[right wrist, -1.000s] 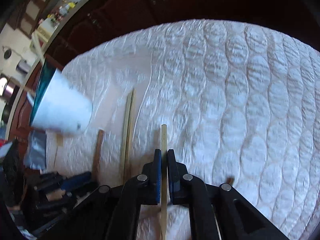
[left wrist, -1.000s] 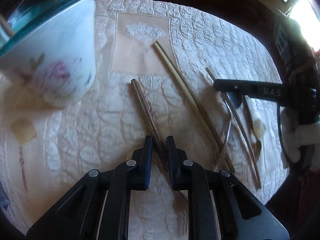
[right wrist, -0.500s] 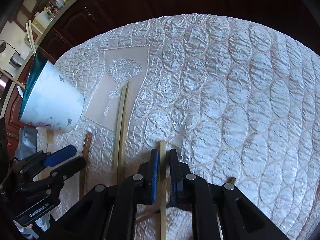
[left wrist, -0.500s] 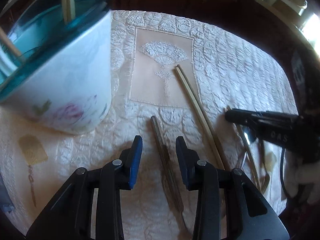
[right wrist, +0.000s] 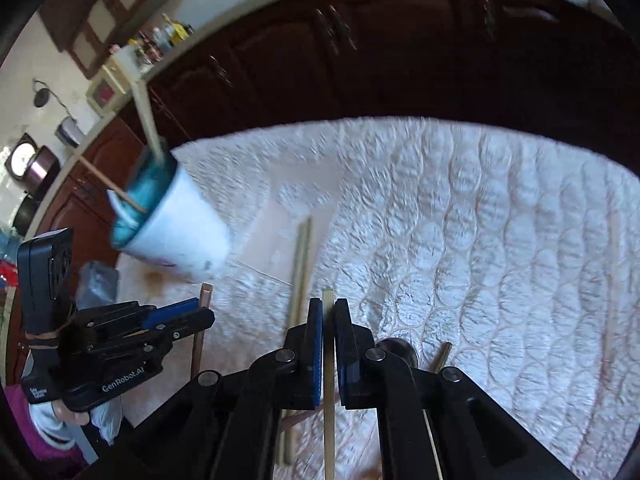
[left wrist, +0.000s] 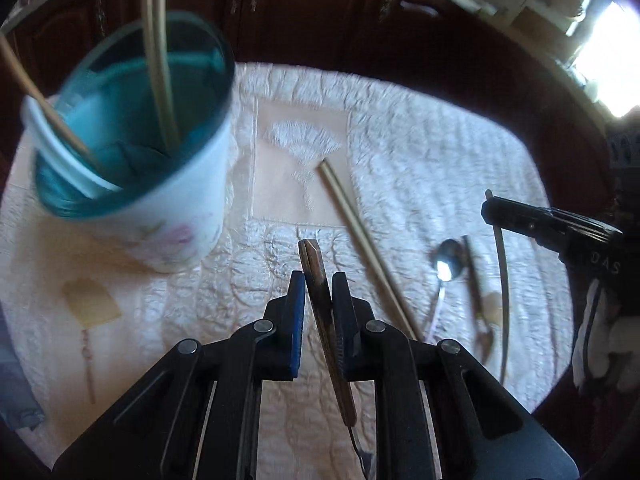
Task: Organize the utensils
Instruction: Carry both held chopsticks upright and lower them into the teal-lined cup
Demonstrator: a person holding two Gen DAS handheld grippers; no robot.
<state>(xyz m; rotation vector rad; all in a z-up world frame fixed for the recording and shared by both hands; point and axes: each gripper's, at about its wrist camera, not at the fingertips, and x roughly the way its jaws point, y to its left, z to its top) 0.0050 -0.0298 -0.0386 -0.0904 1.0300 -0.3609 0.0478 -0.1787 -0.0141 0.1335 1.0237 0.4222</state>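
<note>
Already a dark wooden-handled utensil [left wrist: 320, 296] sits between the fingers of the left claw [left wrist: 318, 292], its long axis running forward past the fingertips, and the fingers look closed narrowly on it. Ahead and to that claw's left stands the blue-lined cup [left wrist: 132, 136], holding several sticks; it seems the nearer arm for that cup. The right claw [right wrist: 328, 320] grips a pale chopstick [right wrist: 328, 360], lying along its fingers. Between the claws a chopstick pair [left wrist: 360, 232], a spoon [left wrist: 446, 268] and other cutlery lie on the quilted worktop [left wrist: 420, 152].
</note>
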